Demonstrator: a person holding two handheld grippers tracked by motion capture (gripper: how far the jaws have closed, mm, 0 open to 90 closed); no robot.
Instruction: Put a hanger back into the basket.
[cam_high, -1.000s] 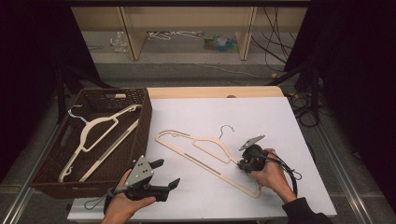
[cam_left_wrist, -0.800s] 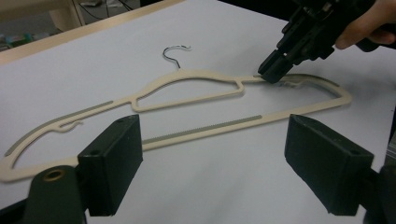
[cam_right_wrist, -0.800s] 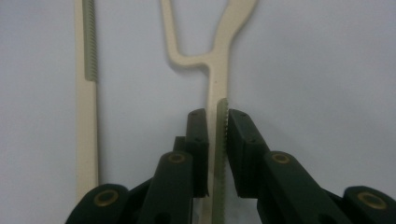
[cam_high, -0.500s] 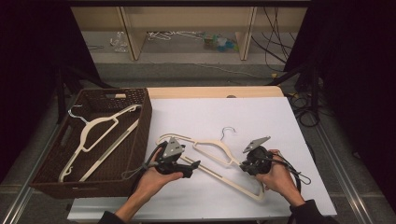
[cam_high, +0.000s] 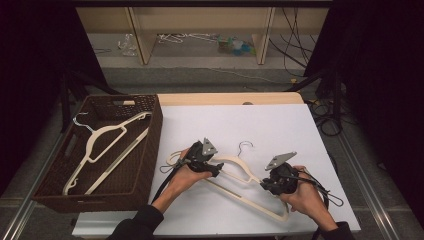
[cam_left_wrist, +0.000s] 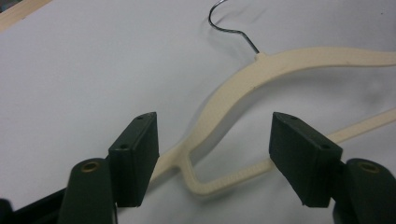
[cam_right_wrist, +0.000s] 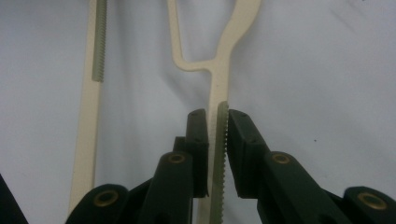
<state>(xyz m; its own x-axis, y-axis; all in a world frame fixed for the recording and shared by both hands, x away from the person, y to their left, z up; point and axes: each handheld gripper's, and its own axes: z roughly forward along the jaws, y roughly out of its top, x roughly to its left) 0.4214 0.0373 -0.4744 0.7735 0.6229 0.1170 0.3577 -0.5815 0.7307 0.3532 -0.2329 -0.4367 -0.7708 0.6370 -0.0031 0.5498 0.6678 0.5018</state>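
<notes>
Both grippers (cam_high: 220, 170) (cam_high: 263, 184) seemingly straddle hanger (cam_high: 235, 162).

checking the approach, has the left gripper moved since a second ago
Yes. The left gripper has moved right, away from the basket, and its jaws have just been closing around the hanger.

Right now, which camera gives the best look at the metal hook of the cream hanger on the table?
The left gripper view: the hook is large, sharp and unobstructed beyond the left claw. The high view shows it small; the right gripper view shows the hanger, not its hook.
</notes>
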